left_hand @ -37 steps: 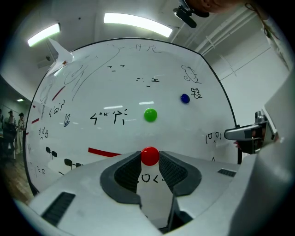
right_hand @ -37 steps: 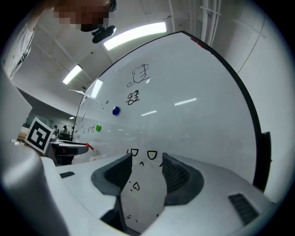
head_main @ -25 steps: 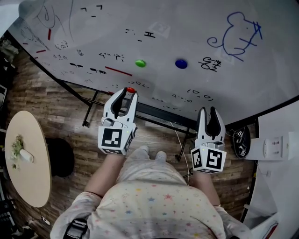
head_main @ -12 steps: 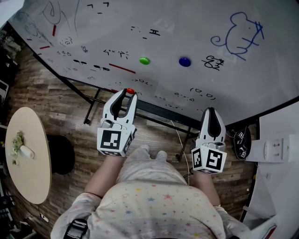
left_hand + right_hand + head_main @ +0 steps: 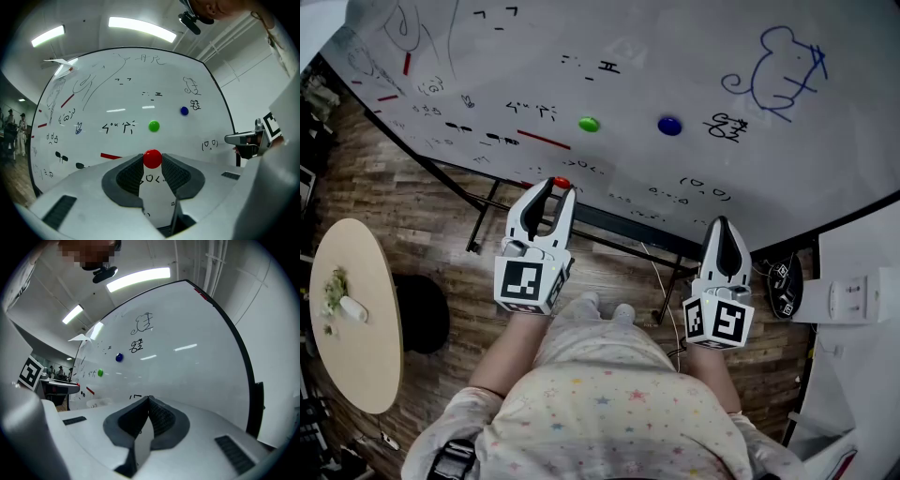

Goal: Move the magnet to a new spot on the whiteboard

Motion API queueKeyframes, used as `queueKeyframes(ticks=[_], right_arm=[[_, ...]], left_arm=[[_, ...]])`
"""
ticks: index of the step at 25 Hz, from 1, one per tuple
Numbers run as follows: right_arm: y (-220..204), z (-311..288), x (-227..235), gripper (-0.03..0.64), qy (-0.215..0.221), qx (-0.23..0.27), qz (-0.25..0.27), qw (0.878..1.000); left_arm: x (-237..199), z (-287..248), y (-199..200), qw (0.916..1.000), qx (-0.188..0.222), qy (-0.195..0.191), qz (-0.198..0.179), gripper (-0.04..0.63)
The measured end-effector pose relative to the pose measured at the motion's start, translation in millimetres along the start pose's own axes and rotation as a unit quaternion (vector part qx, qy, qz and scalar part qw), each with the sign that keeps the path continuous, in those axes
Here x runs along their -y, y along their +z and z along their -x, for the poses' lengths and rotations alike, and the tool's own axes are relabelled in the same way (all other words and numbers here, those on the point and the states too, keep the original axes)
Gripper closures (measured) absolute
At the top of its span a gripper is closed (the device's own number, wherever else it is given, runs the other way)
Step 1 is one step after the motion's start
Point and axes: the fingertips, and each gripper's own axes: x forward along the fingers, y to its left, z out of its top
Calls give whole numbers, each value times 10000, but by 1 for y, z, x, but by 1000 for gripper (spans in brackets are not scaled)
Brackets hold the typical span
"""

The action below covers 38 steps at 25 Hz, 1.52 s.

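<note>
Whiteboard [image 5: 675,56] top cut off; scribbles [image 5: 530,111] unreadable.

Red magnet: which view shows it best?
Left gripper view: the red magnet sits large between the left gripper's jaw tips. Head view shows only a small dot there. Right gripper view doesn't clearly show it.

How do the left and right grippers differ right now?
The left gripper has its jaws apart, pads pressed on the red magnet; the right gripper has its jaws shut together. The left gripper holds something; the right gripper is empty. Both face the whiteboard.
</note>
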Motion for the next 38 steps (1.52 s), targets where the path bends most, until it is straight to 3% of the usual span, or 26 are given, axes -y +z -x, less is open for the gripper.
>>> queueKeyframes(ticks=[38], right_arm=[[-5,-5,11,617,-293,-72,22,9995]], left_arm=[[10,-47,-6,9987,-15,-512,68,478]])
